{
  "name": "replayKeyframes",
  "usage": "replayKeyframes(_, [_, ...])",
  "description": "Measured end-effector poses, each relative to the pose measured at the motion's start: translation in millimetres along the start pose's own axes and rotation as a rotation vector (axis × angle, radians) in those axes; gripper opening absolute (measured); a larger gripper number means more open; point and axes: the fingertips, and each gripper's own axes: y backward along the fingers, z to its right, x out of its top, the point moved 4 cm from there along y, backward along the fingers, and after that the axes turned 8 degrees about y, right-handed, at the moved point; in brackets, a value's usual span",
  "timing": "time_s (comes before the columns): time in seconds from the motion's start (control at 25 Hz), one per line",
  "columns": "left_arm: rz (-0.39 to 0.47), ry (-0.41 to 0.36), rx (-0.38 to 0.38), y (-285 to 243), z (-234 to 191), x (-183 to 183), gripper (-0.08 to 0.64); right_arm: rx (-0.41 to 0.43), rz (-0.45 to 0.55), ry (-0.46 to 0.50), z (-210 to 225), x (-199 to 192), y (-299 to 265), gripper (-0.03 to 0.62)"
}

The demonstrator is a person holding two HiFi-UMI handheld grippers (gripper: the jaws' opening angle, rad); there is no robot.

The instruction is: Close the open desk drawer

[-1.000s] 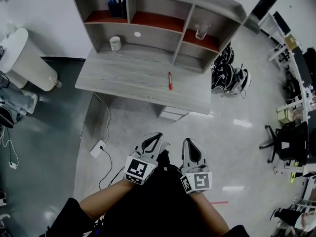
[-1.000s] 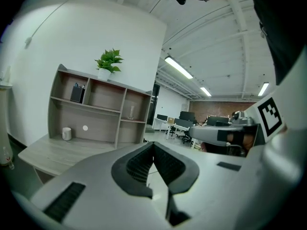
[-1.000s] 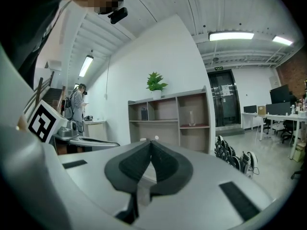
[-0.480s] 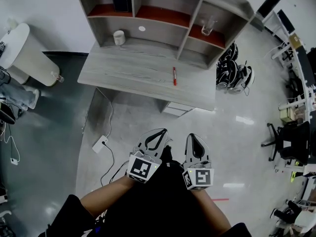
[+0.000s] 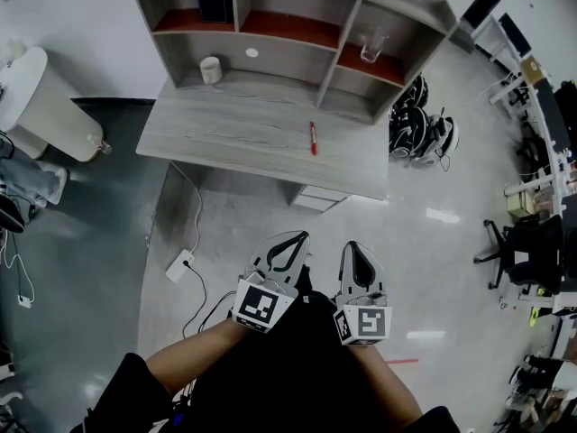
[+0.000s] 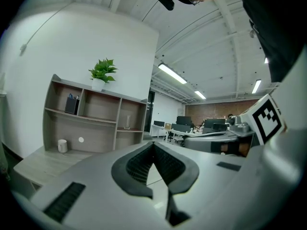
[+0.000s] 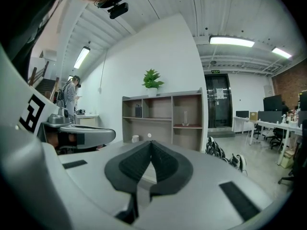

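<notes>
The grey wooden desk [image 5: 252, 138] with its shelf unit [image 5: 297, 34] stands ahead. A white drawer [image 5: 316, 200] sticks out from under its front edge, right of centre. Both grippers are held close to the person's body, well short of the desk and apart from the drawer. My left gripper [image 5: 296, 237] is shut with nothing between its jaws, its tips meeting in the left gripper view [image 6: 153, 143]. My right gripper [image 5: 352, 247] sits beside it, also shut and empty [image 7: 151, 142]. The shelf unit [image 7: 163, 119] shows beyond the right gripper's jaws.
A red pen [image 5: 312, 140] lies on the desk; a white cup [image 5: 210, 69] and a glass [image 5: 370, 45] sit on the shelves. A power strip [image 5: 180, 265] with its cable lies on the floor at left. Helmets [image 5: 419, 133] are piled right of the desk.
The head view swayed slightly. Both grippers stay shut side by side before the person's body, with the left one edged a little toward the desk.
</notes>
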Motion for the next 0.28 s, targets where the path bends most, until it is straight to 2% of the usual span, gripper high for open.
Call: replayKeyframes(0.28, [0.012,0.034,-0.004,-0.2,2.8,1.8,0.014,-0.027,-0.005,0.0,8.4,-0.6,2.3,0.017])
